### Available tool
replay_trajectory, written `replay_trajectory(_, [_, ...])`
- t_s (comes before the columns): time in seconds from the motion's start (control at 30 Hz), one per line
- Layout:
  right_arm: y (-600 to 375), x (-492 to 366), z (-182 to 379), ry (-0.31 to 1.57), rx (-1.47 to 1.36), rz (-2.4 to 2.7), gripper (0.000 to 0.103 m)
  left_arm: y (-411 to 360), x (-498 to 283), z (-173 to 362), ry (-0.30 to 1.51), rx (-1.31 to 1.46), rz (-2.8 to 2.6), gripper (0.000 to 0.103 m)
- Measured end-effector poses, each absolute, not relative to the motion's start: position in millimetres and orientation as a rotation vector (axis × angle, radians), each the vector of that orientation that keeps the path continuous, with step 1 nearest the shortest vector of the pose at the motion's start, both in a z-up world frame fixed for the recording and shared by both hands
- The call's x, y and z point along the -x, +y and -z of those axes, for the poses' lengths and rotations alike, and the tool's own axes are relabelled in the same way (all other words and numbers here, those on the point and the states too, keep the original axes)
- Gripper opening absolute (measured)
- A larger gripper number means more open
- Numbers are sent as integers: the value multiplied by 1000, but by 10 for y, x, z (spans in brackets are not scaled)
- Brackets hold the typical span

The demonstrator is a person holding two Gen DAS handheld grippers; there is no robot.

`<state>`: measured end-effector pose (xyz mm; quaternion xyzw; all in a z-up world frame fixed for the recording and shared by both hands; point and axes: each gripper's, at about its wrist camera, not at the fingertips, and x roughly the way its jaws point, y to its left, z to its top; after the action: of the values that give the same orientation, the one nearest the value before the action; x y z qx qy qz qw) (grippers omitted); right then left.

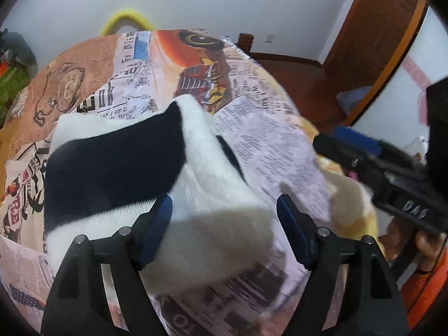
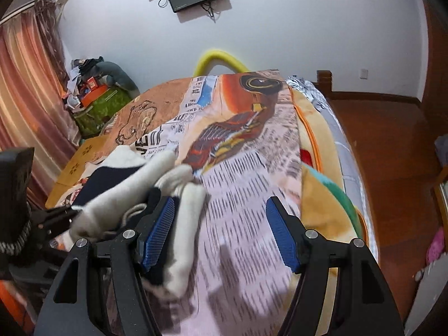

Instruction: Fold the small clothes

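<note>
A small fluffy white and navy garment (image 1: pixel 126 165) lies folded on the printed bedspread (image 1: pixel 268 145). My left gripper (image 1: pixel 224 224) is open, its blue pads on either side of the garment's near white edge, not clamping it. In the right wrist view the same garment (image 2: pixel 179 196) is bunched at the left, beside the left pad of my right gripper (image 2: pixel 219 229), which is open and empty over the bedspread (image 2: pixel 246 196). The right gripper's black body (image 1: pixel 397 184) shows at the right of the left wrist view; the left gripper (image 2: pixel 50 218) shows at the left of the right wrist view.
A yellow blanket (image 2: pixel 322 173) lies along the bed's right side. A wooden floor (image 2: pixel 392 154) and wooden door (image 1: pixel 372 28) are to the right. A pile of clutter (image 2: pixel 95 92) and a curtain (image 2: pixel 25 98) stand to the left. A yellow hoop (image 2: pixel 218 58) rises behind the bed.
</note>
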<state>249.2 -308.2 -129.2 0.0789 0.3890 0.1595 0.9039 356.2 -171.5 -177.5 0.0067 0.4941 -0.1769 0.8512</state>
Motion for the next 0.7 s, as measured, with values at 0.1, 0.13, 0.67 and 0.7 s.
replay_trajectory(0.1, [-3095, -2396, 1223, 797, -184, -336, 65, -1588, -3436, 1587, 1013, -6, 388, 81])
replay_trajectory(0.13, [-3080, -2371, 1189, 795, -186, -341, 65, -1516, -3394, 1527, 1000, 4, 380, 82])
replay_trajectory(0.67, [-2061, -2614, 1239, 820, -164, -493, 70, 90, -3394, 1488, 964, 112, 68, 89])
replay_trajectory(0.7, [-2035, -2630, 1292, 835, -167, -487, 70, 120, -3405, 1546, 976, 115, 65, 89])
